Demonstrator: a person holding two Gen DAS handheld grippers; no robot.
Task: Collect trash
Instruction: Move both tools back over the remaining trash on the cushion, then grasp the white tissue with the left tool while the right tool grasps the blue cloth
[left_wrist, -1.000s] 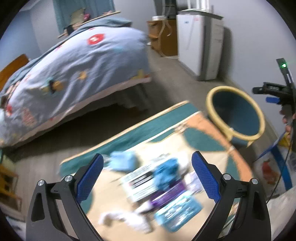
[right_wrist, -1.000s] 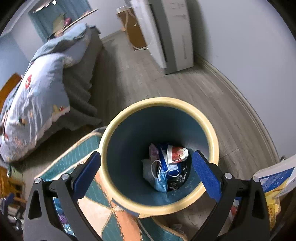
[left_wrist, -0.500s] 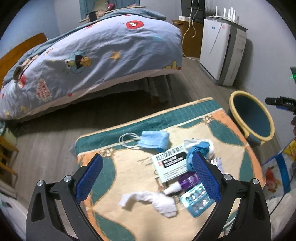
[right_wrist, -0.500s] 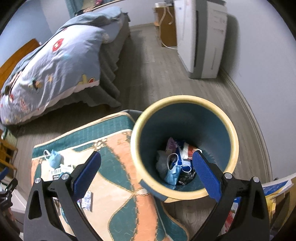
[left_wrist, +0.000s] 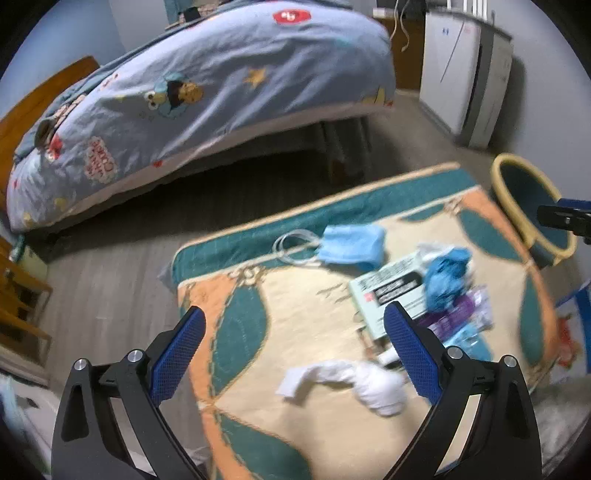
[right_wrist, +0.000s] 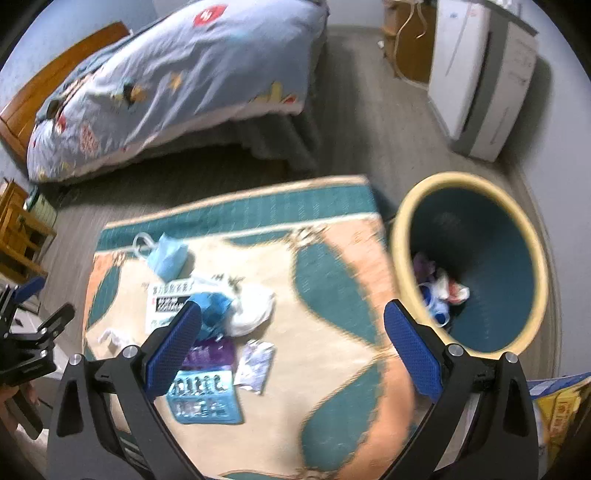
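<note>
Left wrist view: left gripper (left_wrist: 293, 334) held above the rug (left_wrist: 321, 439), jaws spread wide, nothing between them. Scattered across the rug: a blue face mask (left_wrist: 351, 243) with white ear loops near the far teal border, a white medicine box (left_wrist: 393, 290) just beside it, a crumpled blue wad (left_wrist: 445, 275) resting on the box's right end, purple packaging (left_wrist: 454, 317) touching below that, a twisted white tissue (left_wrist: 354, 380) nearest the camera. All motion-blurred, finer detail unreadable. Yellow-rimmed trash bin (left_wrist: 504, 181) standing off the rug's far right corner, on the wooden floor (left_wrist: 110, 295). Bed (left_wrist: 207, 85) with a blue cartoon cover behind, a white appliance (left_wrist: 463, 70) against the wall.

Right wrist view: right gripper (right_wrist: 293, 332) likewise over the rug (right_wrist: 332, 258), jaws wide apart and empty. Same litter at lower left, plus a blue blister pack (right_wrist: 203, 397) and a silvery wrapper (right_wrist: 255, 363) just beside it. Trash bin (right_wrist: 400, 225) at right, touching the rug's edge, with discarded scraps (right_wrist: 439, 291) already lying in its bottom. Left gripper (right_wrist: 26, 347) visible at the left edge.
</note>
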